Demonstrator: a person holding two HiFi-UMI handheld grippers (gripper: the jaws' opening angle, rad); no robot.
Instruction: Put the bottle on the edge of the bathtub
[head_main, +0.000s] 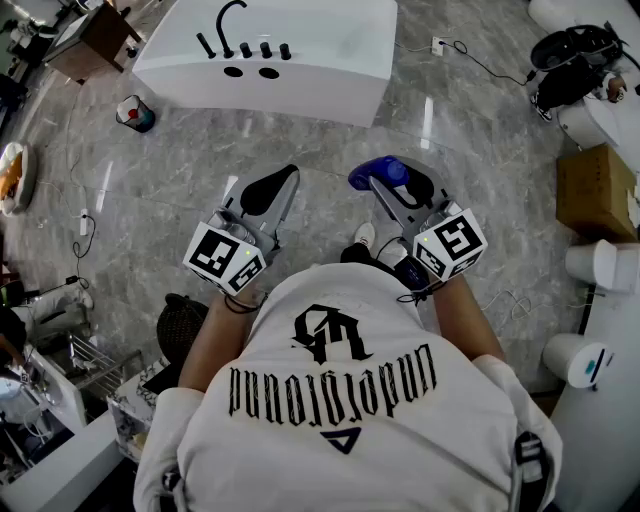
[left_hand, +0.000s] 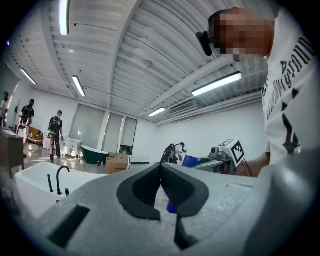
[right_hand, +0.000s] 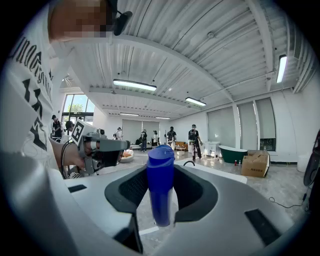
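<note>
A blue bottle (head_main: 378, 172) (right_hand: 160, 185) stands upright between the jaws of my right gripper (head_main: 388, 190) (right_hand: 160, 176), which is shut on it. The white bathtub (head_main: 330, 60) with a black faucet (head_main: 228, 25) stands on the marble floor some way ahead of both grippers. In the right gripper view its rim (right_hand: 235, 175) shows behind the bottle. My left gripper (head_main: 270, 190) (left_hand: 160, 172) is held beside the right one, jaws shut with nothing between them. The bathtub's edge (left_hand: 35, 175) shows low at the left in the left gripper view.
A small red-topped bin (head_main: 135, 113) stands on the floor left of the tub. A cardboard box (head_main: 595, 190) and white toilets (head_main: 590, 265) line the right side. A wooden cabinet (head_main: 95, 35) is at the far left. People and a green tub (right_hand: 235, 152) stand far off.
</note>
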